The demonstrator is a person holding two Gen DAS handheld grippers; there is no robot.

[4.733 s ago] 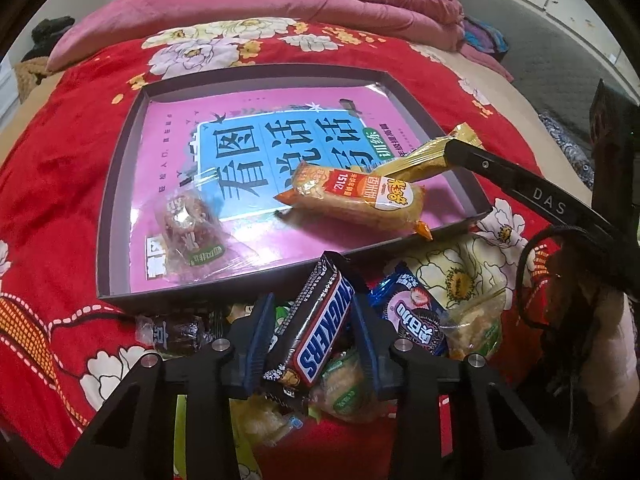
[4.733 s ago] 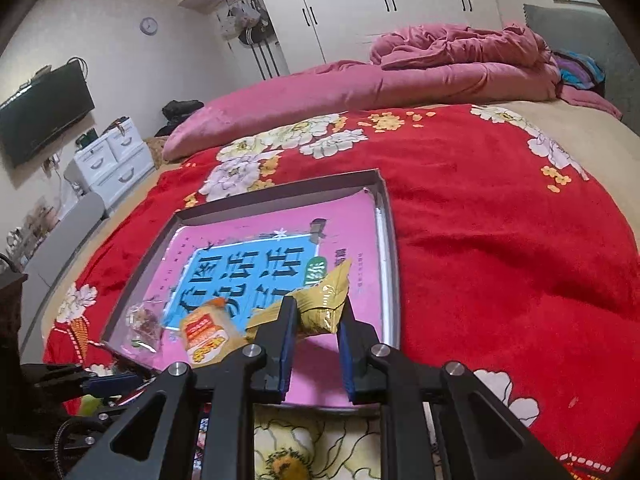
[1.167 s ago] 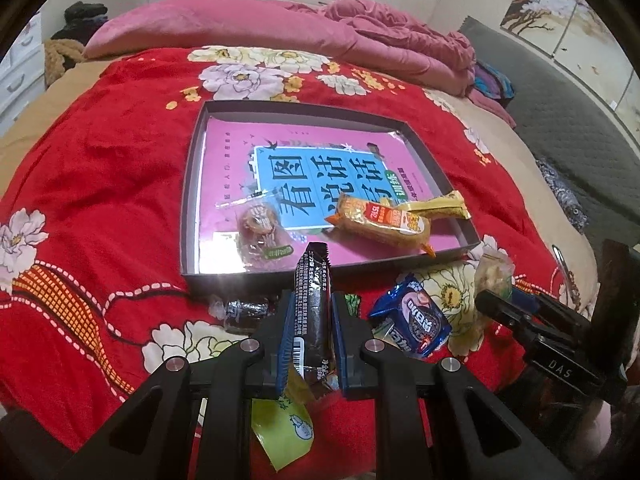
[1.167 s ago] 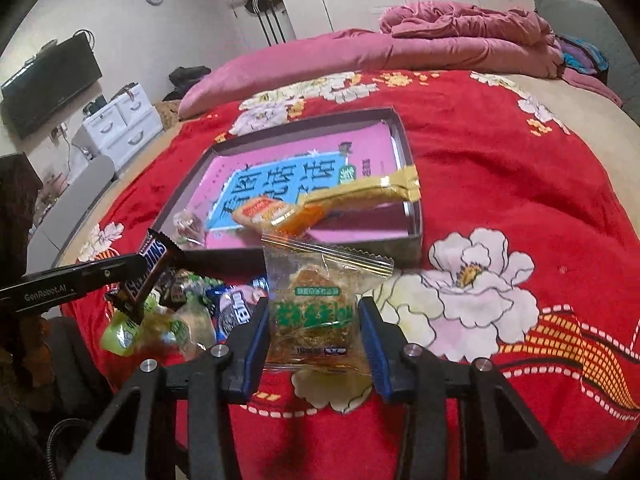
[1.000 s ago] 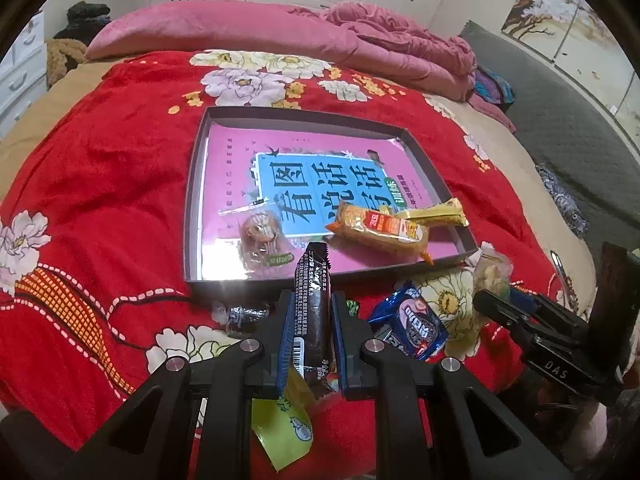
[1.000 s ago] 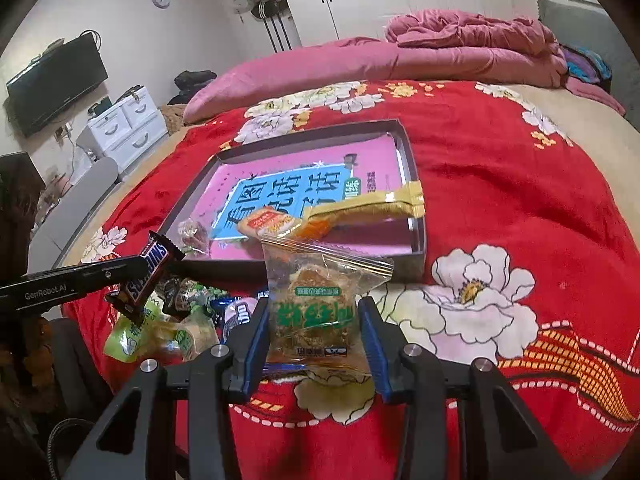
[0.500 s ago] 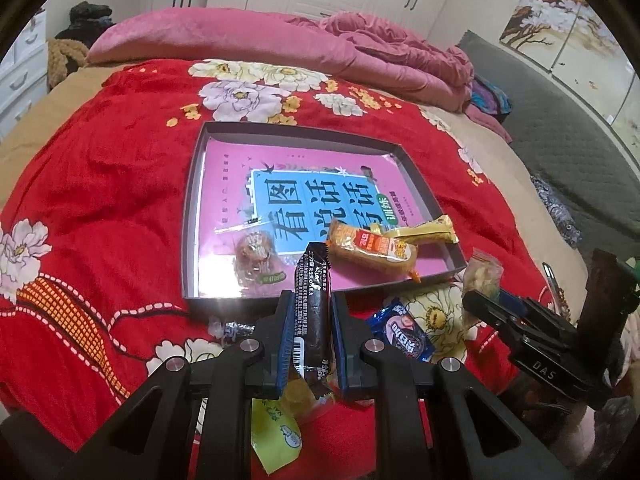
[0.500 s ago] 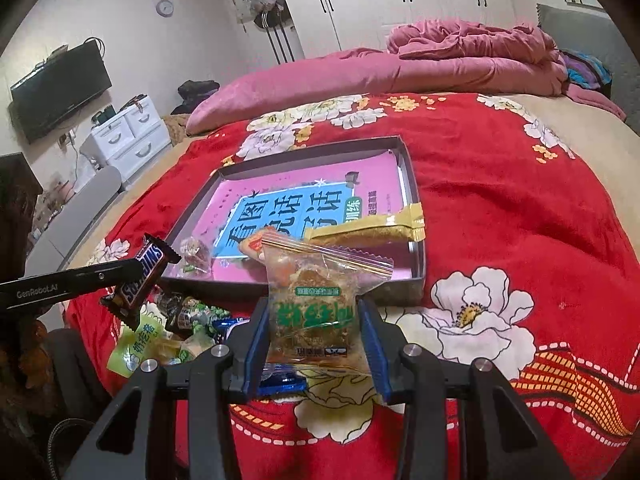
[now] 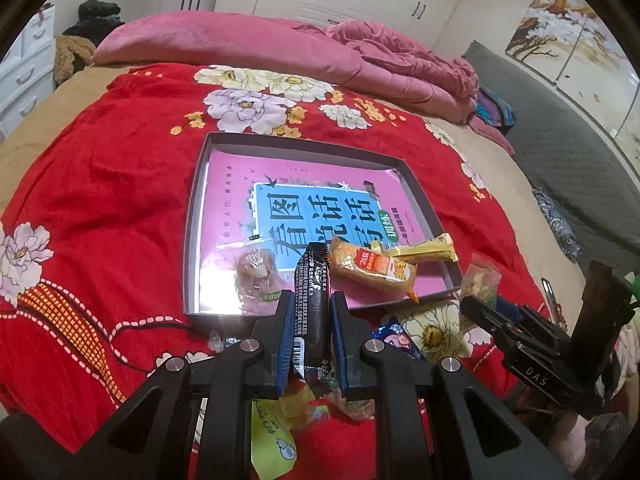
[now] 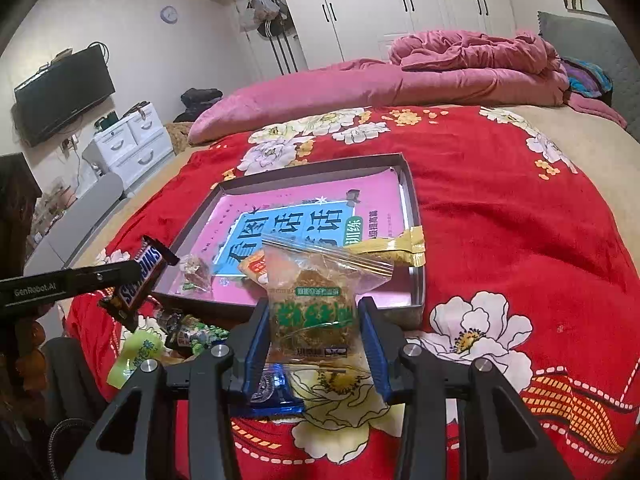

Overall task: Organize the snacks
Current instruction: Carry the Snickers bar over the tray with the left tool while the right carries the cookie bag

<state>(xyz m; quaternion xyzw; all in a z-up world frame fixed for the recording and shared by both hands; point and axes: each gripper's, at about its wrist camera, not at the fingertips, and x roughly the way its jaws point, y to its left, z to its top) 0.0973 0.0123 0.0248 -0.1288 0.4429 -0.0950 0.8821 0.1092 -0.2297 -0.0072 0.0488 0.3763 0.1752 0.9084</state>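
The left claw (image 9: 310,316) is clamped on a Snickers bar (image 9: 312,300), gripped edge-on between the blue pads and held above the near edge of the tray (image 9: 192,240). The right claw (image 10: 312,320) is clamped on a clear packet (image 10: 314,296) with green print, upright in the grip, also held above the tray's near rim.

The tray sits on a red flowered blanket (image 9: 100,184) on the bed, its bottom covered by a pink and blue sheet with large characters. Three snacks lie in it near the front: a clear-wrapped sweet (image 9: 256,272) at the left, an orange-labelled packet (image 9: 372,270) in the middle, and a gold packet (image 9: 420,250) touching it on the right.

In front of the tray, loose on the blanket, lie a blue packet (image 10: 272,394), a yellow-green packet (image 10: 136,354) and a dark packet with green print (image 10: 192,334)
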